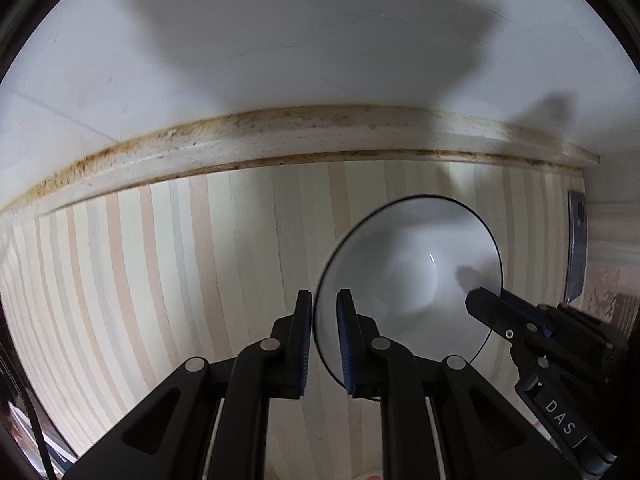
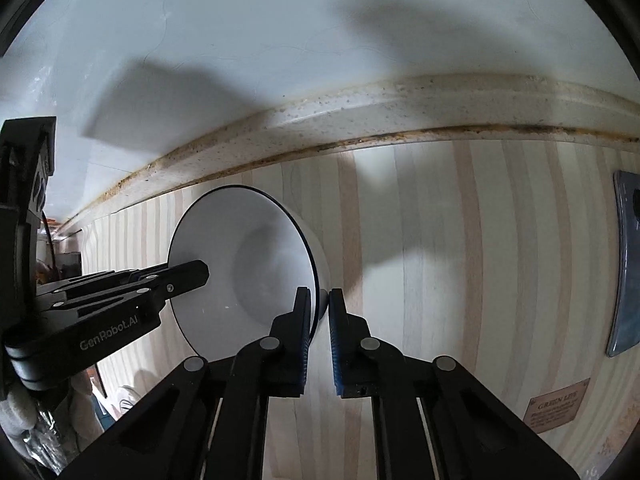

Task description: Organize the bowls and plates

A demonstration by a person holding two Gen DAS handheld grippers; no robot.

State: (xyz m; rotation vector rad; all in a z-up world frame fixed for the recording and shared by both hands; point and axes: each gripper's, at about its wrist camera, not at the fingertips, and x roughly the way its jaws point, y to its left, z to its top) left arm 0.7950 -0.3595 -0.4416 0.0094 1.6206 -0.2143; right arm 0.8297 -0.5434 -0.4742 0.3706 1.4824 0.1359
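Left wrist view: your left claw straddles the near rim of the white bowl, fingers either side (contact hard to judge). Opposite, your right claw pinches the bowl's far rim, above the striped surface.

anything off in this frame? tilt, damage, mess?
White bowl is tipped on edge, both grippers clamping opposite rims: left gripper, right gripper. Brownish staining runs along the backsplash ledge. No chips or spills visible.
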